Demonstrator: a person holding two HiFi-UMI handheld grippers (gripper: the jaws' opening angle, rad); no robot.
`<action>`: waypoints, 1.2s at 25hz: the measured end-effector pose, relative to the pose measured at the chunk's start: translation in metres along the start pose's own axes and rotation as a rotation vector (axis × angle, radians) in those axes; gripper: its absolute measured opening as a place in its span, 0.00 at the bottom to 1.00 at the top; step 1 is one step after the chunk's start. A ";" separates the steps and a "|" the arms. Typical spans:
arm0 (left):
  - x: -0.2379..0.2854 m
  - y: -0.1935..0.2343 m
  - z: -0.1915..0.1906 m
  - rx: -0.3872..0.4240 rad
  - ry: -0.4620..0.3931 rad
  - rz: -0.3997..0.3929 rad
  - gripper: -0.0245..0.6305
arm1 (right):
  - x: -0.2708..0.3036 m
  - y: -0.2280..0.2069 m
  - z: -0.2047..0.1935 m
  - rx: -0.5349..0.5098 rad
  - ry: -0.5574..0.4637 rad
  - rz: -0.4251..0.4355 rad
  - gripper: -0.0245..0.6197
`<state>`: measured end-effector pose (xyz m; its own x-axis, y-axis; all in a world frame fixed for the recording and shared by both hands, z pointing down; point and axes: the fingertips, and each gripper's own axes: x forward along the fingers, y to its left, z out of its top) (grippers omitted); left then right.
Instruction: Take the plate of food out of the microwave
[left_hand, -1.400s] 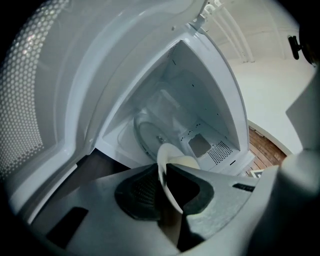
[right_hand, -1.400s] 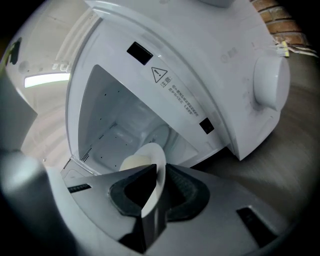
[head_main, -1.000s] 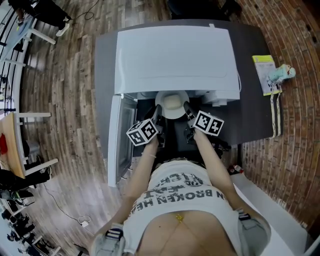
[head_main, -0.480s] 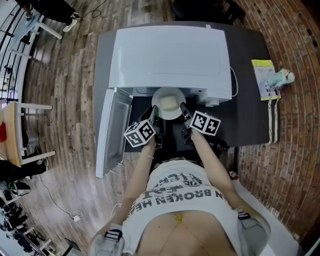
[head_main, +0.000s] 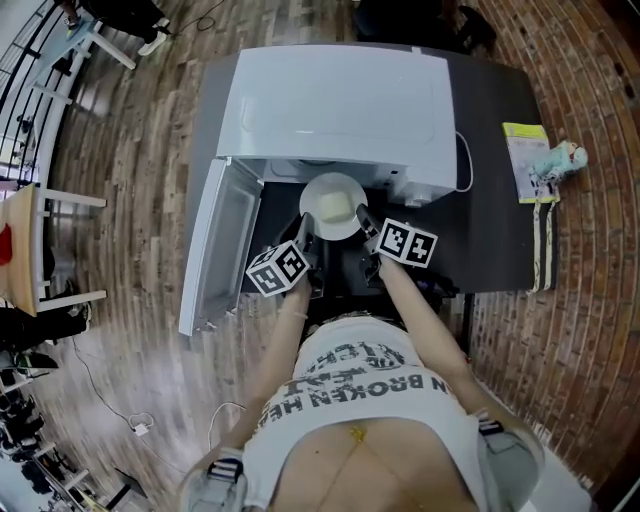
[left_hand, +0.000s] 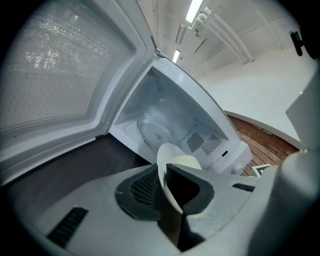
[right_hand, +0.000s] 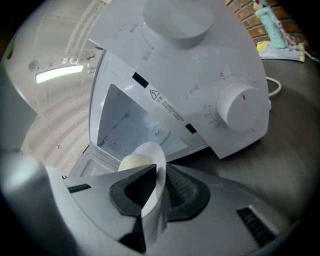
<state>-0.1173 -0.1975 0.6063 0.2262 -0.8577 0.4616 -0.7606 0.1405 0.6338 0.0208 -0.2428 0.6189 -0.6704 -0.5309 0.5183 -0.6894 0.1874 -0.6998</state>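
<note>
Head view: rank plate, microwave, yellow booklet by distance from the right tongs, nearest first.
1. plate: clamped by its rim in the right tongs, on their left.
2. microwave: just behind it, door open.
3. yellow booklet: far off to the right.

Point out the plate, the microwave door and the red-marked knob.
plate (head_main: 316, 195): head view, bare rim.
microwave door (head_main: 222, 245): head view, inner panel's middle.
red-marked knob (right_hand: 243, 106): right gripper view, front face.

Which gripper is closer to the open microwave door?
Left. The left gripper holds the plate on the side facing the microwave door; the right gripper holds the opposite edge, farther away.
</note>
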 end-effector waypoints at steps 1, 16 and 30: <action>-0.003 0.001 -0.001 0.000 0.001 0.002 0.12 | -0.001 0.002 -0.001 -0.005 0.000 -0.001 0.12; -0.038 0.026 0.008 0.031 0.064 -0.040 0.13 | -0.005 0.035 -0.037 0.037 -0.053 -0.063 0.12; -0.074 0.032 -0.017 0.066 0.157 -0.137 0.13 | -0.045 0.044 -0.089 0.096 -0.142 -0.145 0.12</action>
<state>-0.1479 -0.1210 0.6031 0.4181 -0.7786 0.4680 -0.7533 -0.0092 0.6577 -0.0037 -0.1371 0.6082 -0.5164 -0.6589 0.5469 -0.7418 0.0251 -0.6702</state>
